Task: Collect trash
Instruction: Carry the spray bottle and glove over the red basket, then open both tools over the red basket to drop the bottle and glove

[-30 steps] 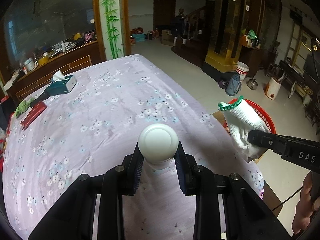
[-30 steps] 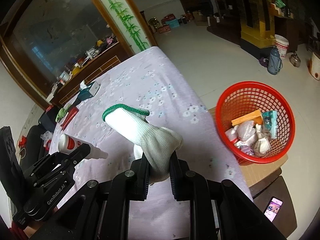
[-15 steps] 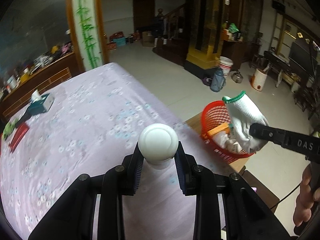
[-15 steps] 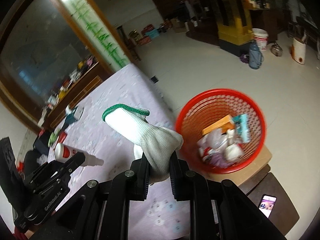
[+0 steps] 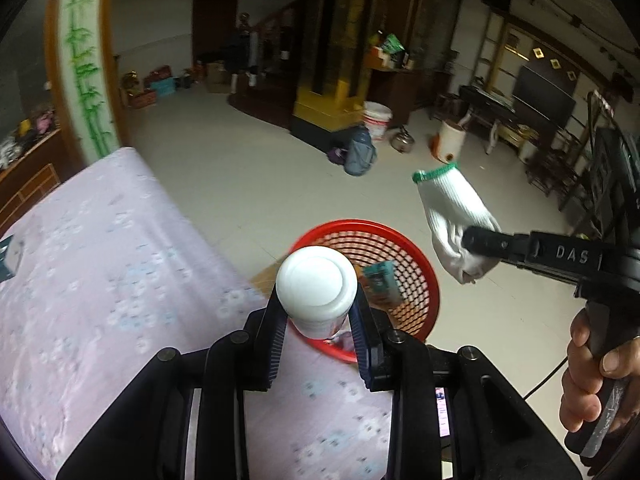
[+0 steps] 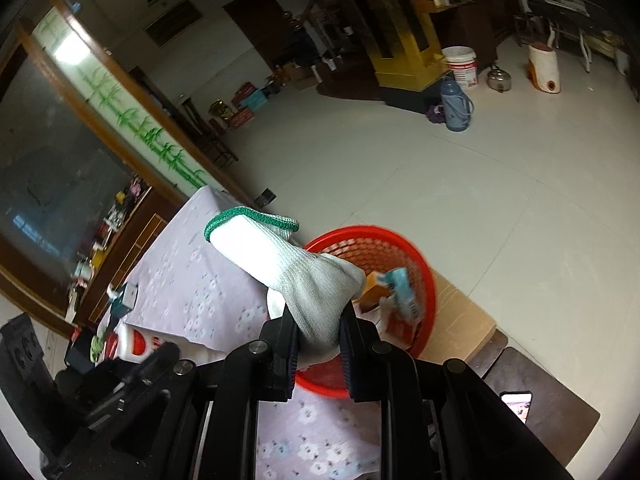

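My left gripper [image 5: 318, 316] is shut on a white plastic bottle [image 5: 316, 286], its base facing the camera, held over the near rim of the red mesh basket [image 5: 416, 248]. My right gripper [image 6: 319, 330] is shut on a white knit glove with a green cuff [image 6: 288, 268], above the red basket [image 6: 424, 276]. The left wrist view shows that glove [image 5: 452, 216] hanging from the right gripper [image 5: 466, 240] to the right of the basket. The bottle [image 6: 132, 344] with its red label appears low left in the right wrist view. Trash lies inside the basket.
The basket stands on a low wooden stool [image 6: 460, 324] beside the table with its floral lilac cloth [image 5: 100, 264]. A phone [image 6: 516, 400] lies on a dark stool. A tissue box [image 6: 126, 298] sits on the table. A thermos [image 6: 456, 106] and bucket [image 6: 462, 66] stand on the floor.
Both grippers swung right, away from the table and toward the red basket. The bottle now hangs over the basket's rim, and the glove sits above the basket. Both grips are unchanged.
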`<state>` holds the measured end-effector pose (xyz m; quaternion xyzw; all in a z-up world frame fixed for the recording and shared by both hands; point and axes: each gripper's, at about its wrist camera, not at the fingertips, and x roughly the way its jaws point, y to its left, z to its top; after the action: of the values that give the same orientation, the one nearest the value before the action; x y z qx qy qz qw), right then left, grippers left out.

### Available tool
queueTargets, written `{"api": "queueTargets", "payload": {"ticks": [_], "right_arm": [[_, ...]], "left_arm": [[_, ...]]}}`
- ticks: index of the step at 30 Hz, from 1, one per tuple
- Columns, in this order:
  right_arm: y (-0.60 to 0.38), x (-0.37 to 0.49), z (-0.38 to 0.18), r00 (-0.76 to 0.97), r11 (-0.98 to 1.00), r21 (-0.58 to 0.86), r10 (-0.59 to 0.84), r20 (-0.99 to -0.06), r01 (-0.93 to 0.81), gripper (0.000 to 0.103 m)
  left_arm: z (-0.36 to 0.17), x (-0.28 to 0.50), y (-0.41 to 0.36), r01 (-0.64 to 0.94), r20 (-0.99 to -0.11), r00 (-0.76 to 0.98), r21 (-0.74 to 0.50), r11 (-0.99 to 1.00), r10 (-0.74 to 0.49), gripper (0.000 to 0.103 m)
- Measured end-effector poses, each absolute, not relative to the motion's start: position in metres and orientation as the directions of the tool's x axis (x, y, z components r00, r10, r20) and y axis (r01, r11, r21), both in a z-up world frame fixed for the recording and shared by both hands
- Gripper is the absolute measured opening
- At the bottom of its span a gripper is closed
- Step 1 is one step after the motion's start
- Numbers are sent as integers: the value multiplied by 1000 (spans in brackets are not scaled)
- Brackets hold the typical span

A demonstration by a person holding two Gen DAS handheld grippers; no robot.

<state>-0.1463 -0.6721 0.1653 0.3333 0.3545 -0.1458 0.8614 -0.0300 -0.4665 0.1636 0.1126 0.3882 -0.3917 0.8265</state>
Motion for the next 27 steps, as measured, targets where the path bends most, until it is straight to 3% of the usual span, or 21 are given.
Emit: {"api": "queueTargets", "payload": {"ticks": [27], "right_arm": [[-707,-105,138,644,732,446,13,-765,515,21]], "left_arm": [[107,-6,-537,761,-798,286,-149,632,-531,29]]}}
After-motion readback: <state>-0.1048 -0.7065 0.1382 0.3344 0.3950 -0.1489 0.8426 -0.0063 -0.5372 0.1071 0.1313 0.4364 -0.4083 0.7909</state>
